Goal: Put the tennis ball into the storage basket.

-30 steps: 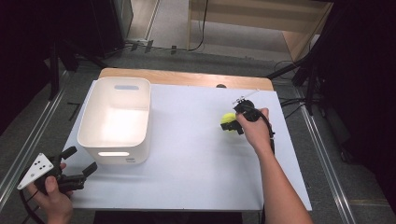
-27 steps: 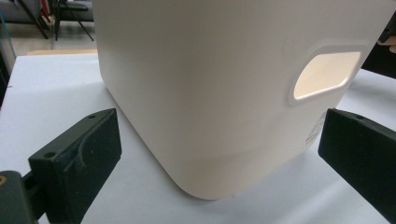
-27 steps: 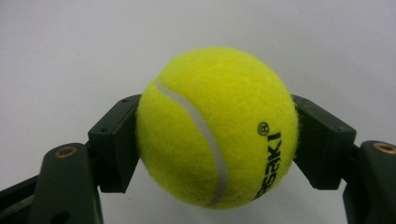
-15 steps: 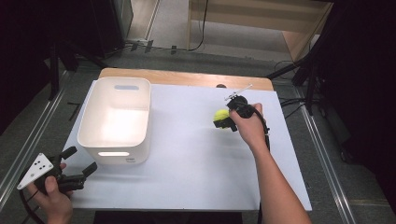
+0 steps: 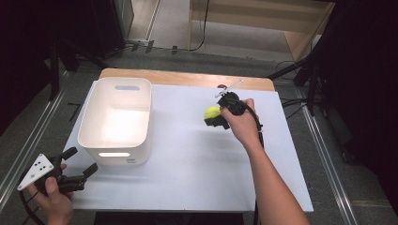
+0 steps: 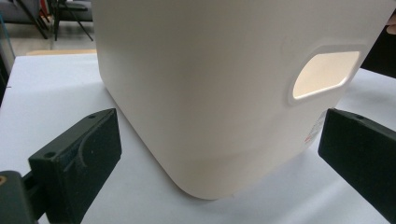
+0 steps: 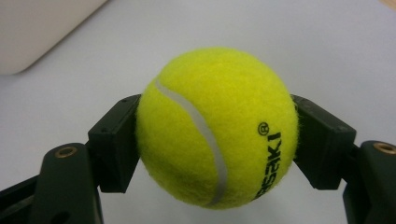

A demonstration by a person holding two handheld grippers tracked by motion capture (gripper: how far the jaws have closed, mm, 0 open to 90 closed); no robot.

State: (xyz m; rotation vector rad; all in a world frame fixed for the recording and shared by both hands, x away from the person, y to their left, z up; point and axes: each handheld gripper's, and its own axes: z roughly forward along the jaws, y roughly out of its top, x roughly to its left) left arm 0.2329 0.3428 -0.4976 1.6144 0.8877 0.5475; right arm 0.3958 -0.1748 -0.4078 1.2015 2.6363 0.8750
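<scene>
Ball: a yellow tennis ball [image 7: 217,128] sits between the two black jaws of the right hand-held gripper [image 5: 217,115], and the jaws press on its two sides, so this hand-held gripper is closed on it. In the right gripper view the ball shows a white seam and dark printed letters on its felt. In the high view the tennis ball [image 5: 211,112] is over the right half of the white worktop [image 5: 187,164], near the far edge, and well apart from the white bin [image 5: 117,123]. Compared with one second ago, the ball and the right hand [image 5: 243,123] have moved a little away from the person and a little to the left, toward the bin side; half a second ago they were already almost at the present place. I cannot tell if the ball touches the worktop or is lifted from it. The bin stands on the left part of the worktop, at the same place as before, and it has a handle opening [image 6: 325,74] in its near wall. The left hand-held gripper [image 5: 75,169] is held at the near left corner of the worktop, just in front of the bin, with its jaws wide apart and nothing between them. It has not changed since the earlier pictures. The left hand [image 5: 52,200] holds it from below.
</scene>
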